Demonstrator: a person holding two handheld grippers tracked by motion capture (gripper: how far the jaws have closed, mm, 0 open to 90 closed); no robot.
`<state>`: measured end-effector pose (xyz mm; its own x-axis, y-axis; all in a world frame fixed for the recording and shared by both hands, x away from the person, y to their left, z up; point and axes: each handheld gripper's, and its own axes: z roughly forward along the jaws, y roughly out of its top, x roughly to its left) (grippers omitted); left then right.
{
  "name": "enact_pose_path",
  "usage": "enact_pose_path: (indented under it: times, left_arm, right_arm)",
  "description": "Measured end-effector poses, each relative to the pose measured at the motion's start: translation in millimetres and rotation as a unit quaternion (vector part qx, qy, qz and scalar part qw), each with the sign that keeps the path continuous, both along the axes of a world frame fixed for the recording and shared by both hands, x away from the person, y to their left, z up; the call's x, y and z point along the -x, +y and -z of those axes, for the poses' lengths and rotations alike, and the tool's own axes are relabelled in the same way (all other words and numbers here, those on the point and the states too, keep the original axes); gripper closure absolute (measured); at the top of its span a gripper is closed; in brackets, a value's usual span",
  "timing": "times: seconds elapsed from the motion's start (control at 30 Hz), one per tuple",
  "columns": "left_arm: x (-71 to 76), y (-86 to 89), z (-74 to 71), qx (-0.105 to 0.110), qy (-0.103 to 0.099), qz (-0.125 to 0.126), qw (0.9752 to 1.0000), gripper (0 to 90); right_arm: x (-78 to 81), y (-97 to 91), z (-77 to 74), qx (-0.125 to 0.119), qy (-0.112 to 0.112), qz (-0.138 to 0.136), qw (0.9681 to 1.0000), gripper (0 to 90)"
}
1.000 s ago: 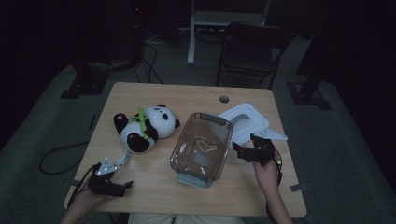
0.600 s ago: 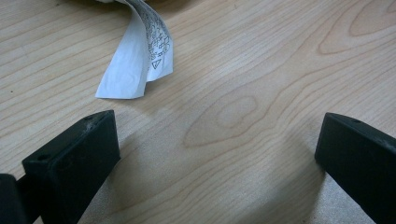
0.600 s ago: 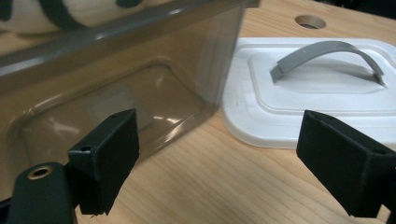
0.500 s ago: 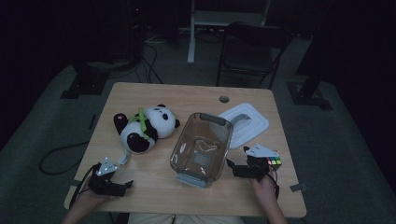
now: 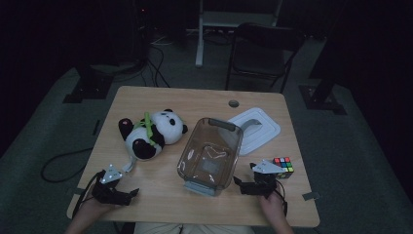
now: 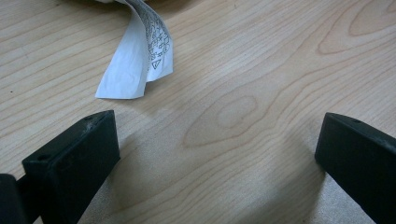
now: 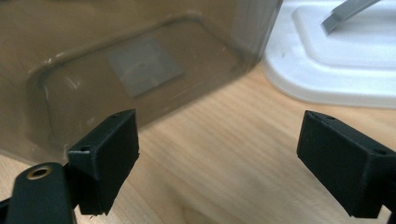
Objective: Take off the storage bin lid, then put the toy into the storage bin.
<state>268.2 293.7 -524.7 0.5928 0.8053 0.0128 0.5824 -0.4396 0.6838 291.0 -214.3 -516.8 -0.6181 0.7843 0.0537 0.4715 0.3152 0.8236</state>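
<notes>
A panda plush (image 5: 151,134) lies on the wooden table (image 5: 160,100), left of a clear brownish bin (image 5: 210,153) that stands empty at the middle. A colour cube (image 5: 283,165) rests near the right edge. My left gripper (image 5: 127,195) sits low at the near left corner, open, with bare wood between its jaws (image 6: 217,154) and the plush's white label (image 6: 135,60) just ahead. My right gripper (image 5: 241,186) is open beside the bin's near right corner, left of the cube. Its jaws (image 7: 219,154) hold nothing and face the bin wall (image 7: 116,70).
A white lid (image 5: 254,129) with a grey handle lies right of the bin; its rim (image 7: 336,88) shows ahead of the right gripper. A chair (image 5: 260,48) stands beyond the table's far edge. A cable hole (image 5: 234,103) marks the far side.
My right gripper has drawn back toward the near edge and to the left, leaving the colour cube in plain sight on the table. The left gripper has stayed put.
</notes>
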Motion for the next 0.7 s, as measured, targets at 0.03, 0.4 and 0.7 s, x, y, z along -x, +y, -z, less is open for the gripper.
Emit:
enact_pose_path:
  times: [0.03, 0.4, 0.7]
  left_arm:
    - [0.0, 0.0, 0.0, 0.000, 0.000, 0.000, 1.0000, 0.4]
    - [0.1, 0.9, -0.1, -0.001, 0.000, 0.005, 1.0000, 0.4]
    - [1.7, 9.6, -10.6, 0.021, 0.004, -0.001, 0.9998, 1.3]
  right_arm:
    - [-0.4, 0.6, 2.1, 0.006, 0.004, 0.000, 1.0000, 12.7]
    - [-3.2, 7.3, 9.3, 0.040, 0.037, -0.005, 0.9985, 12.6]
    - [-5.4, 8.6, 10.7, 0.053, 0.053, -0.004, 0.9972, 12.5]
